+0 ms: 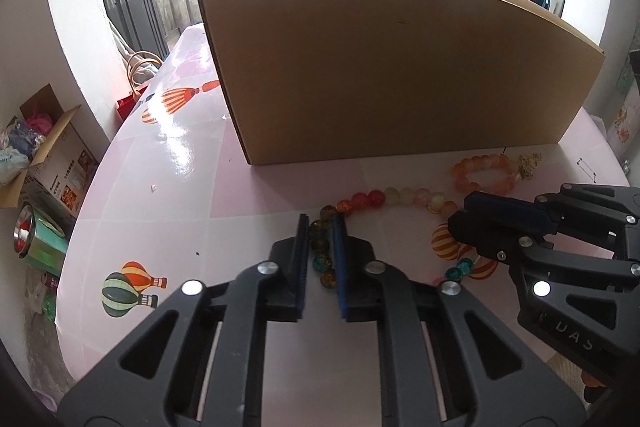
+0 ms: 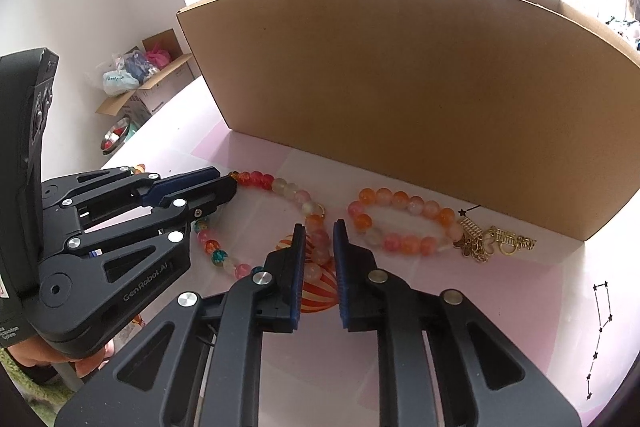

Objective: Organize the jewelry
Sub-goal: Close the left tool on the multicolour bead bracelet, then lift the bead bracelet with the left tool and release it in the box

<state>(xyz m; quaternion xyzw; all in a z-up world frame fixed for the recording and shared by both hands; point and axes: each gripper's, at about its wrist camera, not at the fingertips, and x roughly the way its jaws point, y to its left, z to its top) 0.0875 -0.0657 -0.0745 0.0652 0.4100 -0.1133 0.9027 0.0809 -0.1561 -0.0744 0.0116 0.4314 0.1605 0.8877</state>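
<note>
Long bead strand [image 2: 280, 187]: I saw round glossy glass-like beads, red, orange, milky pink, teal and amber, lying in a loose loop on the tablecloth, just in front of the cardboard box.
Strand, L end: dark amber and teal beads sat between my left gripper [image 1: 321, 223] pads; ribbed blue pads close on both sides. I couldn't tell if they actually pinched the beads or just flanked them.
Strand, R side: pink/orange beads ran up between my right gripper [image 2: 320, 227] pads; jaws stood a narrow gap apart, and from this view I couldn't tell if they pressed on the beads.
Short bracelet [image 2: 400, 223]: closed ring of smooth orange and pink beads, flat on the cloth, right of the strand and apart from both grippers.
Gold charm cluster [image 2: 496, 243]: thin shiny chain w/ small openwork charms, bunched at the bracelet's right end, near the box foot.
Cardboard box [image 1: 400, 67]: plain brown, matte, tall flat wall, torn top edge; stood on the table behind all the jewelry.
Tablecloth [image 1: 180, 163]: glossy pink and white plastic, printed w/ striped hot-air balloons; one balloon print lay under the strand.
Gripper bodies: black hard plastic, silver rivets, angular link arms.
Open carton [image 1: 44, 147]: on the floor at left, stuffed w/ cloth and bags.
Steel bowl [image 1: 24, 231]: round, shiny, beside the carton.
</note>
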